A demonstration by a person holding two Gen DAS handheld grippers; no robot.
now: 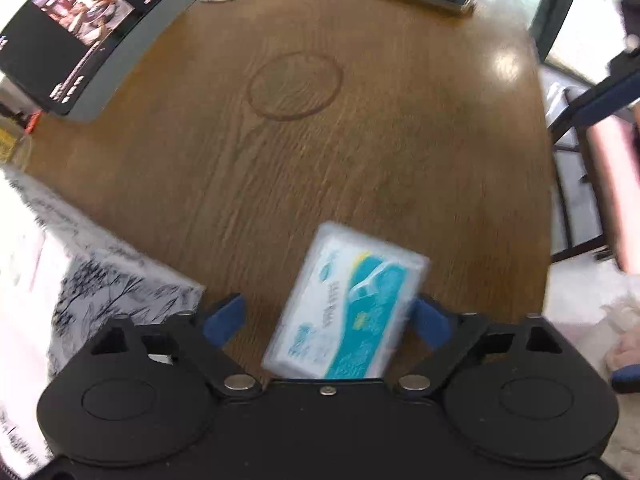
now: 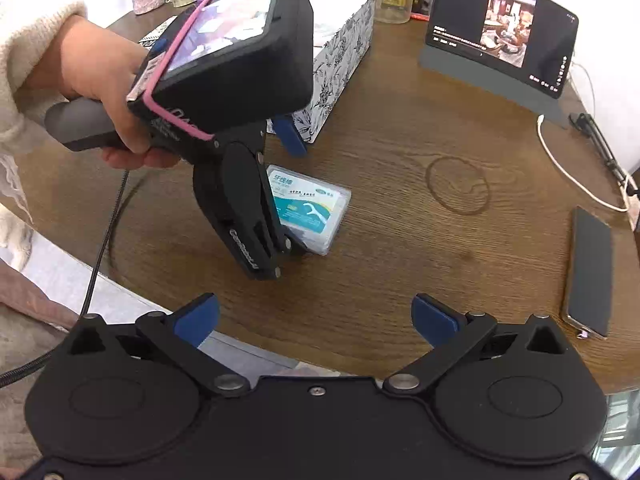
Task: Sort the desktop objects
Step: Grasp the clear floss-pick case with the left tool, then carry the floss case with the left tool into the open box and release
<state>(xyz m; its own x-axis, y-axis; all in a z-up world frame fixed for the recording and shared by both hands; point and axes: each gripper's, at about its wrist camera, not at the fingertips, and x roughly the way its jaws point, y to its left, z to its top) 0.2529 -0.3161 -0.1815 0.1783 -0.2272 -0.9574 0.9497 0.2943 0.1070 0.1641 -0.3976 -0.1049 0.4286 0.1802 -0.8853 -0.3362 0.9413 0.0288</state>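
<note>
Progress: early, by your pictures. The floss pick box (image 2: 308, 208) lies flat on the wooden table (image 2: 400, 160), not yet lifted; nothing shows as sorted.
Left to do: the phone (image 2: 590, 276), the white cable (image 2: 568, 176) and the floss box all lie loose on the table. Where each belongs, you cannot tell from these views.
Floss box position: near the table middle, just beside the patterned tissue box (image 2: 340, 48), clear of the ring mark in the wood.
Left gripper (image 1: 326, 316): spread wide, straddling the floss box. The right finger (image 1: 430, 320) looks to touch the box's edge; the left finger (image 1: 224, 316) stands apart from it. Not a pinch yet. Your hand (image 2: 92, 92) holds the handle.
Right gripper (image 2: 316, 318): spread open, holding nothing, hovering over the near table edge, well apart from the box.
Image quality: the left wrist view is motion-blurred, so treat the contact as uncertain.
Judgement: the step in hand is closing your left gripper on the floss box.
Background: tablet (image 2: 504, 28) propped at the far side, screen lit.
</note>
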